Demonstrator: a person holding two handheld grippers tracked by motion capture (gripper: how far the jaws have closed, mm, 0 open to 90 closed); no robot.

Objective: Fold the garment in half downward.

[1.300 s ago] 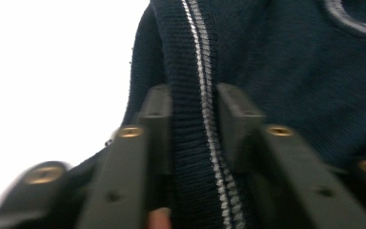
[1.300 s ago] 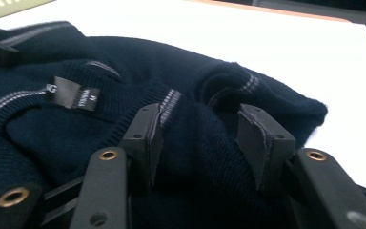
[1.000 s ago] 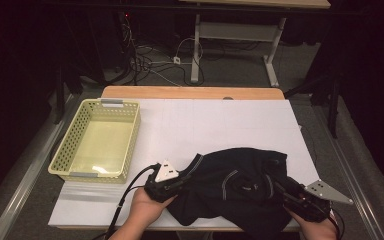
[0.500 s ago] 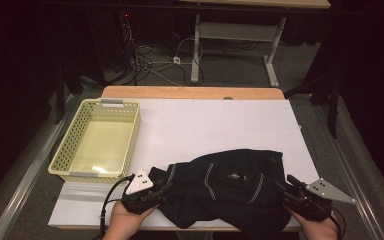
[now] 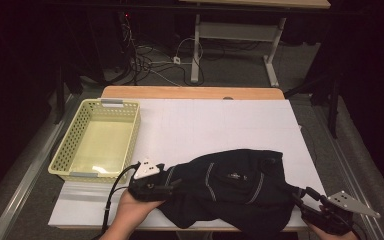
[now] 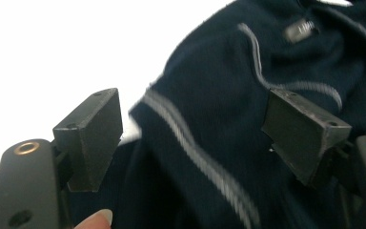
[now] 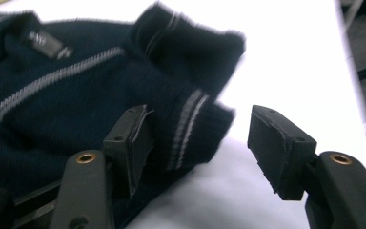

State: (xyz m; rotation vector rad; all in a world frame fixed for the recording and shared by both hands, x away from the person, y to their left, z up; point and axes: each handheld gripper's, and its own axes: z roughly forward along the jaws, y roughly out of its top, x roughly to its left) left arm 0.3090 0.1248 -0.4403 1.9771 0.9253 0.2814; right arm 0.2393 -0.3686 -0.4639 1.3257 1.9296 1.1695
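A dark navy garment (image 5: 230,187) with thin grey stripes lies bunched at the front of the white table (image 5: 220,125). My left gripper (image 5: 174,184) is at its left edge. Its jaws have just been opening and stand open, with striped cloth (image 6: 195,143) between them; the pads (image 6: 93,136) are clear of it. My right gripper (image 5: 300,197) is at the garment's right end. Its jaws have also just been opening, and a striped cuff (image 7: 190,126) lies loose between them, beside the left pad (image 7: 132,143).
A pale yellow mesh basket (image 5: 72,137) stands empty at the table's left. The table's front edge lies just under the garment and both hands. A desk frame (image 5: 230,35) and cables (image 5: 150,65) are on the floor beyond the far edge.
The left gripper has shifted left and the right gripper has shifted right, drawing the garment out wider. Both pairs of jaws have opened and let go of the cloth.
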